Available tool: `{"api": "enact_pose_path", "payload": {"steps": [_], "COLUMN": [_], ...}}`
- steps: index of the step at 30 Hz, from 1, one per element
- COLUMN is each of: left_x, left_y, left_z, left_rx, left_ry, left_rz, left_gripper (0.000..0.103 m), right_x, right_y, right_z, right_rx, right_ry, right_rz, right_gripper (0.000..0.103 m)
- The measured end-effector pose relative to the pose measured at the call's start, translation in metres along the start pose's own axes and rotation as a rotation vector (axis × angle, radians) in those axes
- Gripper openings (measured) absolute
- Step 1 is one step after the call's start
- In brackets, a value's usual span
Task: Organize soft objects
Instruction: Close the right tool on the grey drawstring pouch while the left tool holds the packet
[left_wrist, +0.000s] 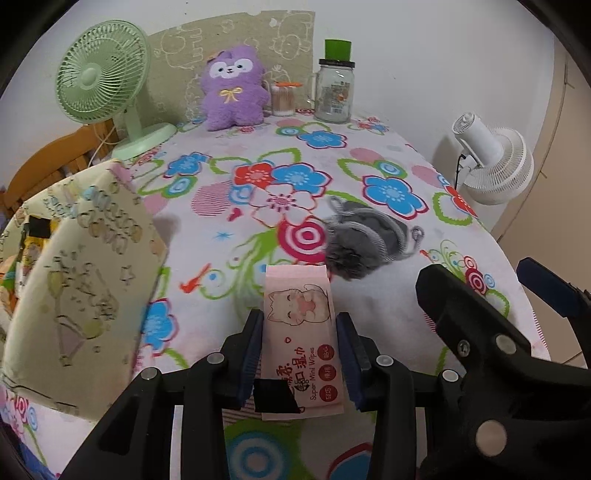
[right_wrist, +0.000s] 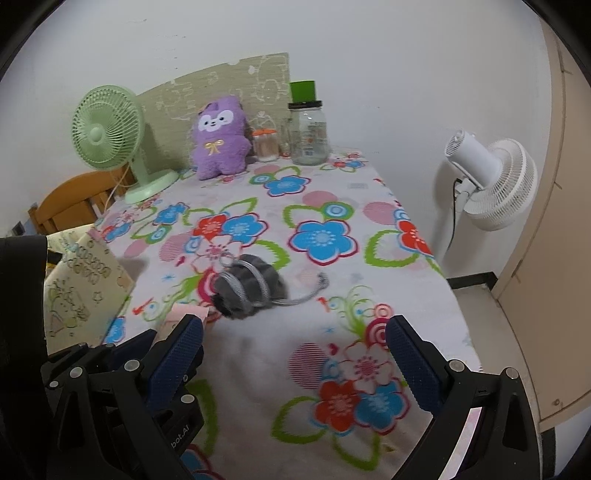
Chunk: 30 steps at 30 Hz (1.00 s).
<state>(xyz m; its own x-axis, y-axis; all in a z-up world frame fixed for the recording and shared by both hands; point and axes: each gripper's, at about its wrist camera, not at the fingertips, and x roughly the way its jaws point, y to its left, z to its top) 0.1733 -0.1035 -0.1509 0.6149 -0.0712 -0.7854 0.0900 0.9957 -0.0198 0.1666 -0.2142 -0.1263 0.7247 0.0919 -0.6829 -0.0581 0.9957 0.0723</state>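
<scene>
A table under a flowered cloth (right_wrist: 325, 236) carries a grey drawstring pouch (right_wrist: 247, 288) near its middle. Behind the pouch, along the wall edge, stand a green fan (right_wrist: 110, 136), a purple plush (right_wrist: 219, 138), a small orange-lidded jar (right_wrist: 266, 144) and a glass jar (right_wrist: 309, 134).

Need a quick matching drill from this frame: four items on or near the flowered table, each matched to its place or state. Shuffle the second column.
Items:
1. wet wipes pack
2. grey drawstring pouch
3. purple plush toy
4. white fan

Places/states:
A. standing off the table, beside its right edge
B. clamped between the left gripper's pads
C. lying mid-table, cords loose
D. upright at the far edge, next to the green fan

Pairs: 1-B, 2-C, 3-D, 4-A
</scene>
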Motion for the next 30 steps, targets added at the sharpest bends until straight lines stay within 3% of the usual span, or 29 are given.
{"api": "enact_pose_path", "payload": {"steps": [14,30], "left_x": [-0.005,0.023], "left_y": [0.031,0.033], "left_z": [0.001,0.023], "left_rx": [0.023,-0.004], "left_ry": [-0.009,0.021], "left_rz": [0.03,0.006], "left_gripper": [0.04,0.04], "right_x": [0.007,0.045], "right_y": [0.036,0.034], "right_z": [0.004,0.024], "right_rx": [-0.049,-0.056], "right_ry": [0.007,0.022], "right_rz": [-0.001,0.025], "right_gripper": [0.1,0.098]}}
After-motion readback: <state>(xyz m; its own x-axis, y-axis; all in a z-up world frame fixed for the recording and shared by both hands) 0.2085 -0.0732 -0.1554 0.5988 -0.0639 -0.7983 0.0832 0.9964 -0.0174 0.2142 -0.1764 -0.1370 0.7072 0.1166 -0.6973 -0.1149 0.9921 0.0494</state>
